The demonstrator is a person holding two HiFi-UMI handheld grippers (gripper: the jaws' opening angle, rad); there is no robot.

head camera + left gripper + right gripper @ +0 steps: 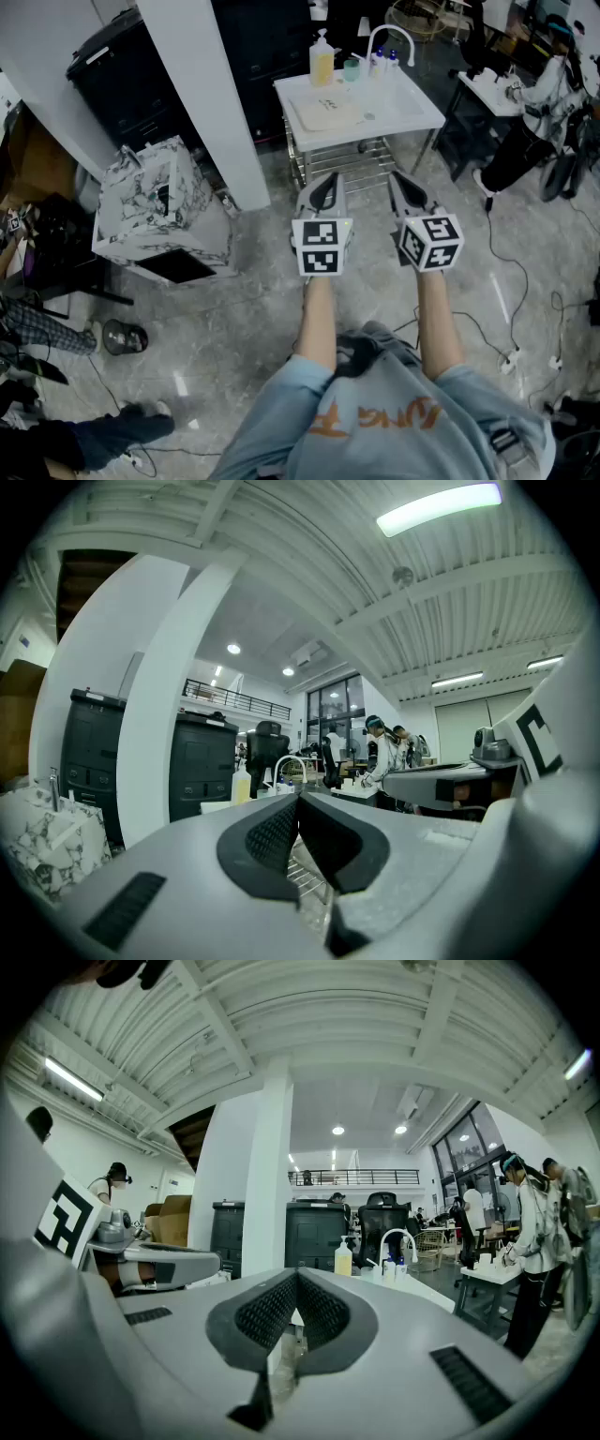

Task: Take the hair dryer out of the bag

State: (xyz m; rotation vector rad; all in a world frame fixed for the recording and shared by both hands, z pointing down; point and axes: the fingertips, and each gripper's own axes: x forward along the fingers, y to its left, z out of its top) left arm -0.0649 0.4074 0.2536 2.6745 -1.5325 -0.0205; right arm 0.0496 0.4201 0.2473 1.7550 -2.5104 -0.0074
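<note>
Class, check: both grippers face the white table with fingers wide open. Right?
No. The left gripper and right gripper have their fingers shut together on nothing, as both gripper views show. They do face the white table.

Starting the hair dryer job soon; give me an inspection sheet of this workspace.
Surface: white table, sink faucet at the back.
Job's things: flat pale pouch on the table, possibly the bag; hair dryer not seen.
Clutter: yellow soap bottle and small bottles by the faucet.
Grippers: left gripper and right gripper side by side, level, short of the table, jaws shut, empty.
Cables: cables trail on the floor at right.
Surroundings: white pillar, marble-patterned box, black cabinet; person at right.
</note>
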